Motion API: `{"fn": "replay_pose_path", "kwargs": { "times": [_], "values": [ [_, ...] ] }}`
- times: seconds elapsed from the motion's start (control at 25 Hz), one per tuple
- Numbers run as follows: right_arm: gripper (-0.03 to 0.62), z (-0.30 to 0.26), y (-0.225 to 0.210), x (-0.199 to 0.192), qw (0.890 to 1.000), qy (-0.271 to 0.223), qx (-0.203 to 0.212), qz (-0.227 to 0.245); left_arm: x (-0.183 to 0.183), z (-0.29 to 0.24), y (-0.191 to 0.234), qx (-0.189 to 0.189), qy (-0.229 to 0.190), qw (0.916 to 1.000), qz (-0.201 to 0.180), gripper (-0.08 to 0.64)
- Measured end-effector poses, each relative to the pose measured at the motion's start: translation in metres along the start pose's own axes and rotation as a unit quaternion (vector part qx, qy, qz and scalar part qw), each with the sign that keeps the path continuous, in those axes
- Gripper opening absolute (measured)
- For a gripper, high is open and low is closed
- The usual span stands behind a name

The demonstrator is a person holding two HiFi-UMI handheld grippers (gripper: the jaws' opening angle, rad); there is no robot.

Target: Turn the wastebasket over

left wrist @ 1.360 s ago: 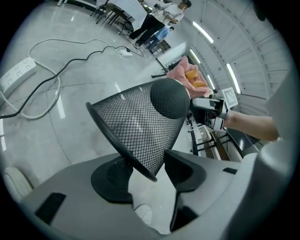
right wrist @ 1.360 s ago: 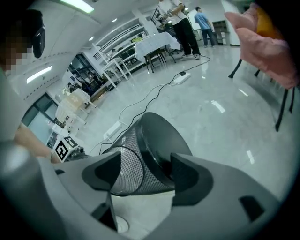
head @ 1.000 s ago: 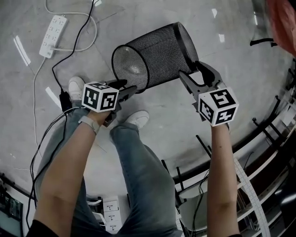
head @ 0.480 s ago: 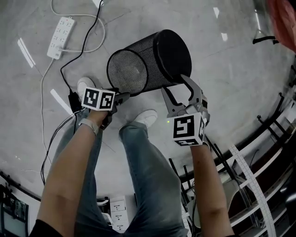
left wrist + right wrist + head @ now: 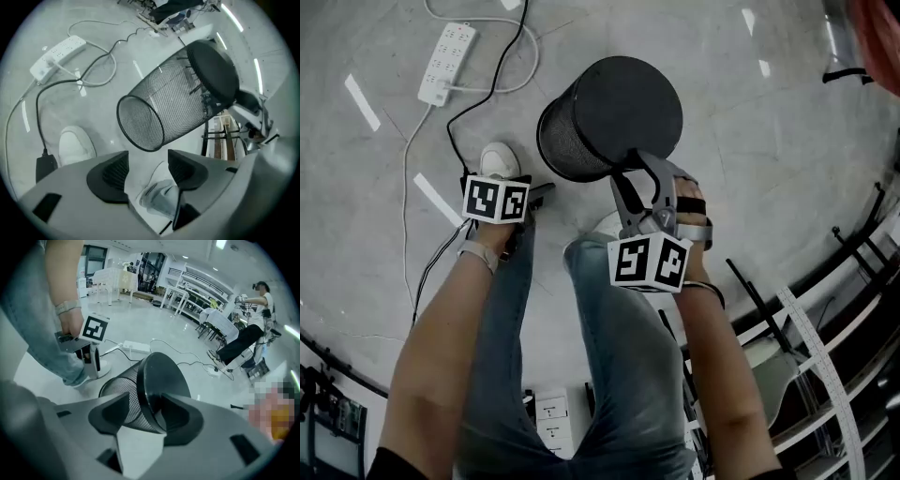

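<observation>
Right gripper (image 5: 144,399) is clamped on the wastebasket (image 5: 609,103) at its bottom edge. In the right gripper view one pad lies on the mesh wall (image 5: 119,390), the other on the solid black base (image 5: 164,373), with the base rim pinched between. Its jaws have just been closing, with that rim in the gap. Nothing else holds the basket.

Left gripper (image 5: 147,159) is spread wide and empty. Its jaws have just been opening, and through the gap I see only bare floor (image 5: 750,169) and a white shoe (image 5: 161,201) far below. It sits near the basket's open mouth (image 5: 140,124), not touching it.

The basket is tilted, base up toward the head camera and mouth angled down toward the left gripper and my operator's feet. In the head view it sits just beyond the jeans legs (image 5: 609,337), with the left gripper to its lower left and the right gripper on its near edge. I can't tell whether the lower rim touches the floor.

A second white shoe (image 5: 77,145) is left of the jaws in the left gripper view, with a black adapter (image 5: 45,166) just beside it. A white power strip (image 5: 448,64) lies on the floor well apart from the basket, with cables (image 5: 502,56) trailing from it. In the right gripper view a seated person (image 5: 246,336) is far back, near tables.
</observation>
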State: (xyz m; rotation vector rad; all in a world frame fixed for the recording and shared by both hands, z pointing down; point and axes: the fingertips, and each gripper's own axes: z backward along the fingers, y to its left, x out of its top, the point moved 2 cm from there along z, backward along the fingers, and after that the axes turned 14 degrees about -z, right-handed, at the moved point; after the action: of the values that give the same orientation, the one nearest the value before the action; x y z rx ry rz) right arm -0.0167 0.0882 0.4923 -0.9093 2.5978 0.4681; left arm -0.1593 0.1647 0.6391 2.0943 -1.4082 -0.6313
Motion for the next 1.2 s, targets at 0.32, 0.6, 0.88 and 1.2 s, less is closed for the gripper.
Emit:
{"fn": "replay_pose_path", "kwargs": {
  "times": [0.32,0.6,0.88,1.2],
  "values": [
    [0.212,-0.009,0.040,0.002,0.999,0.024,-0.014,0.032,0.018,0.062,0.026,0.023,-0.060,0.9978,-0.016,0.261],
    [0.163,-0.029,0.053,-0.026,0.996,0.081,-0.010,0.031,0.015,0.077,0.030,0.021,-0.089,0.9957,-0.015,0.261],
    [0.163,-0.022,0.050,-0.019,0.997,0.075,-0.009,0.017,0.010,0.086,0.015,0.010,-0.102,0.9940,-0.037,0.261],
    [0.116,0.038,0.018,0.014,0.990,0.006,0.017,-0.141,0.045,0.132,-0.055,-0.001,-0.129,0.9835,-0.126,0.261]
  ]
}}
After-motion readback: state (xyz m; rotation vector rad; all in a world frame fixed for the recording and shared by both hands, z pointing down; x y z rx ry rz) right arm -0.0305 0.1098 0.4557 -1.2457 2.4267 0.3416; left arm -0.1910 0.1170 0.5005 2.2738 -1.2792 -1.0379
